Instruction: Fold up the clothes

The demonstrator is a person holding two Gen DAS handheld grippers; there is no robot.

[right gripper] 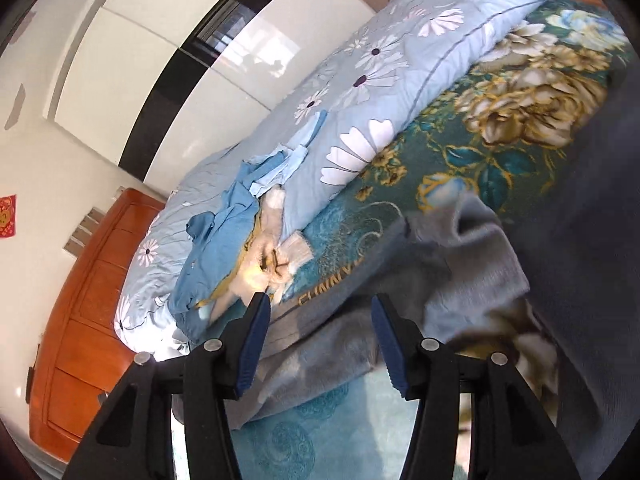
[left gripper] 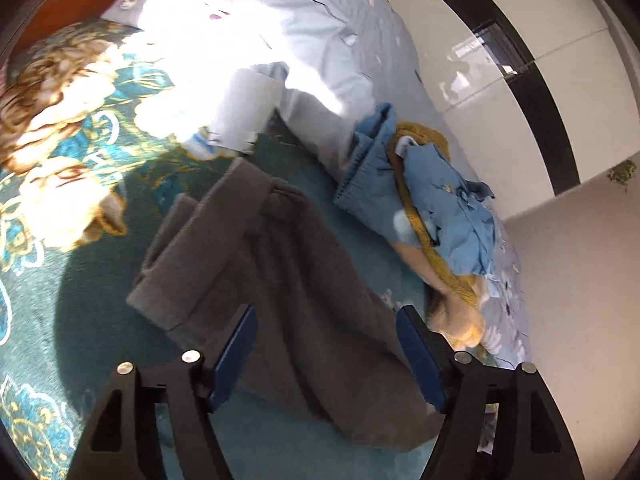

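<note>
Left claw [left gripper: 326,354]: we see its two blue-padded fingers spread wide, nothing between them but the grey sweater below; we cannot tell whether the pads touch the cloth.
Right claw [right gripper: 320,344]: we see it spread open as well, its fingers straddling a grey fold of the sweater; no cloth is pinched.
Grey sweater [left gripper: 280,280]: our landmark. It lies on the bed, on the teal flowered blanket [left gripper: 80,280], partly folded, with a cuffed edge turned up on the side away from the left claw. From the right wrist view it looks paler grey [right gripper: 460,264], rumpled, with gold lettering near the right claw's left finger.
Teal flowered blanket: under the sweater and all around it, with large cream and gold flowers in strong sunlight beyond the sweater.
Pile of clothes [left gripper: 432,200]: we see blue garments heaped over a mustard knit and something cream, just beside the sweater, where the blanket meets the quilt.
Pale blue quilt [right gripper: 380,92]: printed with white daisies, bunched along the far side of the sweater, behind the pile.
Wardrobe [right gripper: 132,60]: glossy white doors with a black strip, beyond the quilt, well apart from the sweater.
Wooden footboard [right gripper: 88,300]: orange-brown panels at the bed's end, beyond the pile.
</note>
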